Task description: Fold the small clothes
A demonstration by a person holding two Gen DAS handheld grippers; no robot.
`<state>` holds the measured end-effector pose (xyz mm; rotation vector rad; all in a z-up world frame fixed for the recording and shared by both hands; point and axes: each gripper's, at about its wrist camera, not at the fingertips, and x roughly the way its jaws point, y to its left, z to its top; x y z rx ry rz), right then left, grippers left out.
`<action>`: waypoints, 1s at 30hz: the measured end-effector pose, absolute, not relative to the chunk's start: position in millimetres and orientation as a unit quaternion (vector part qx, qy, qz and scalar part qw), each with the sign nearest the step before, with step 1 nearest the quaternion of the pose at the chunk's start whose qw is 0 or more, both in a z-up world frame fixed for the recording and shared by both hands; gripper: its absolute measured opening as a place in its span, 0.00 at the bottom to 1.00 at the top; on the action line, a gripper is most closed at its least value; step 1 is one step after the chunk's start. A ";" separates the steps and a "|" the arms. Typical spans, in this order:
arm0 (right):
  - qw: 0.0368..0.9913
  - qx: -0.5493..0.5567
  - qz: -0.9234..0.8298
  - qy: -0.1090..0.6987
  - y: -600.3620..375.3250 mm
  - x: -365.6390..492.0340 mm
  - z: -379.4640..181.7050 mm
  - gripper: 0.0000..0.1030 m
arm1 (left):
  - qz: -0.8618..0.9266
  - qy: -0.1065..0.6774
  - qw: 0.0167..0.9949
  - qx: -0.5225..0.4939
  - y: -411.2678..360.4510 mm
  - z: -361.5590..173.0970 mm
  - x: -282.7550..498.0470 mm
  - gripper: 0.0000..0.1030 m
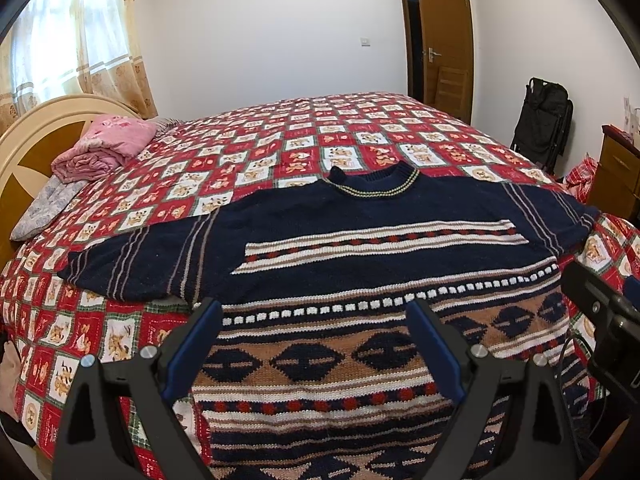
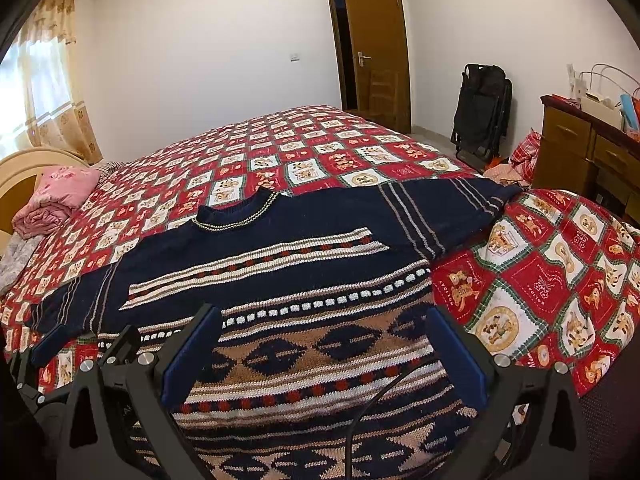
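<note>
Left wrist view: one navy knitted sweater (image 1: pixel 360 240) with tan, white and red patterned bands lies face up and spread flat on a bed covered by a red and white checked quilt with bear prints (image 1: pixel 280 140). Its collar points away from the camera, both short sleeves stretch out sideways, and its hem hangs toward the near bed edge. Laid open like this, it seems ready for a first fold. The left gripper (image 1: pixel 316 344), black with two blue-padded fingers, hovers above the lower body of the sweater, spread wide and holding nothing. At the right edge, part of the other black gripper shows. One folded pink blanket (image 1: pixel 104 148) sits by the cream headboard, probably set aside to leave room.

Right wrist view: the same single sweater (image 2: pixel 280 264) fills the foreground, its right sleeve reaching toward the quilt's corner. The right gripper (image 2: pixel 324 352) also hangs over the hem area, its two blue pads wide apart and empty. One brown wooden door (image 2: pixel 376 48) stands ajar behind.
</note>
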<state>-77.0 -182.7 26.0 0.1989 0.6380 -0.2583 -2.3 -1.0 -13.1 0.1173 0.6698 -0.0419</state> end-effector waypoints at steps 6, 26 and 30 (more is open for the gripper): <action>0.937 0.098 -0.127 0.312 -182.7 -76.9 26.1 0.99 | -0.021 0.329 0.942 0.057 -1.3 -13.3 -2.3 0.92; 0.935 0.100 -0.124 0.316 -182.5 -75.8 24.4 0.99 | -0.021 0.331 0.942 0.054 -6.4 -15.6 -3.1 0.92; 0.933 0.104 -0.123 0.322 -182.9 -75.0 21.5 0.99 | -0.021 0.333 0.941 0.054 -7.3 -16.4 -3.5 0.92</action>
